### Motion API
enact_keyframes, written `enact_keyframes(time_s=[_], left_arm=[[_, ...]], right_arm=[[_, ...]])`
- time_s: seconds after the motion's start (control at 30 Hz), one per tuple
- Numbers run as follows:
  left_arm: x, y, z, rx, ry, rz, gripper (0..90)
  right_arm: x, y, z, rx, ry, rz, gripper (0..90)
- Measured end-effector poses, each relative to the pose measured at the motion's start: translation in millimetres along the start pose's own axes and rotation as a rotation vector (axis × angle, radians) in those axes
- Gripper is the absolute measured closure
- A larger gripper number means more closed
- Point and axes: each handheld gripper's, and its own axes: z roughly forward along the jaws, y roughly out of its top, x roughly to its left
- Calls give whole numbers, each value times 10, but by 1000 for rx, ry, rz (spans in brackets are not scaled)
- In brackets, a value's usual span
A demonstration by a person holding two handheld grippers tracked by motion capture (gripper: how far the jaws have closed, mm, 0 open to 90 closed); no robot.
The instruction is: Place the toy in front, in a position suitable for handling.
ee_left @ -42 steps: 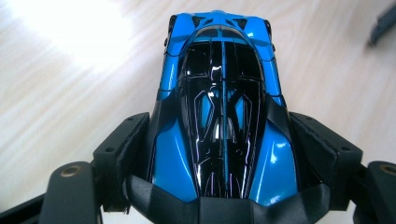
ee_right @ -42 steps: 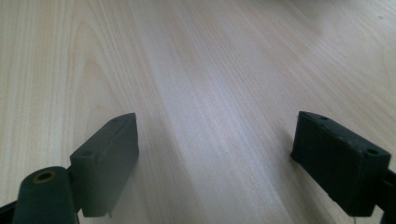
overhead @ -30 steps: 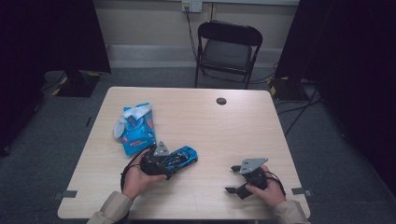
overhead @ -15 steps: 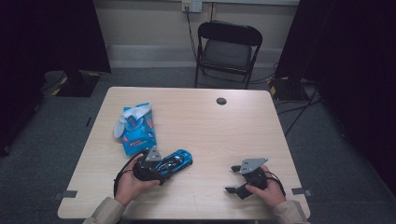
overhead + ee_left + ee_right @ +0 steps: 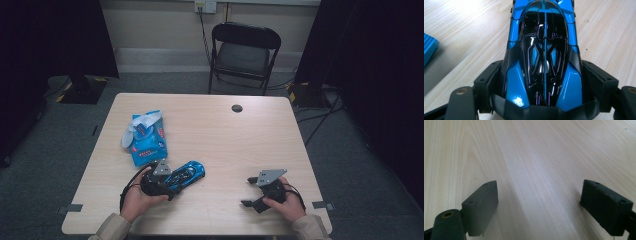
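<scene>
Blue toy car: near table front edge, pinched at rear by left gripper. Right gripper: spread, nothing btwn, front-right corner. Blue wipes pack: left side.

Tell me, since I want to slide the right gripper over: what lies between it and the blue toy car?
Nothing. In the high view, only bare table separates the right gripper from the blue toy car, which the left gripper holds.

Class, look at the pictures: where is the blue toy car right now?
In the high view the blue toy car lies near the table's front left, clamped in the left tongs, just below the blue packet.
</scene>
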Motion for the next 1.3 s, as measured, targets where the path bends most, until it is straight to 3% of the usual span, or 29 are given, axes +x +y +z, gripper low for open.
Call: enact_keyframes(time_s=[0.5,0.87,1.1,1.3], left_arm=[[3,-13,3,-12,-4,-3,243],[11,-75,7,-60,-9,5,234],[-57,-46,73,-41,-17,14,65],[-47,-65,94,-52,-33,33,7]], right_arm=[[-11,4,5,-4,-1,9,137],[-11,9,12,-2,-11,10,133],[-20,66,41,22,-21,15,132],[-17,215,108,40,-4,-4,133]])
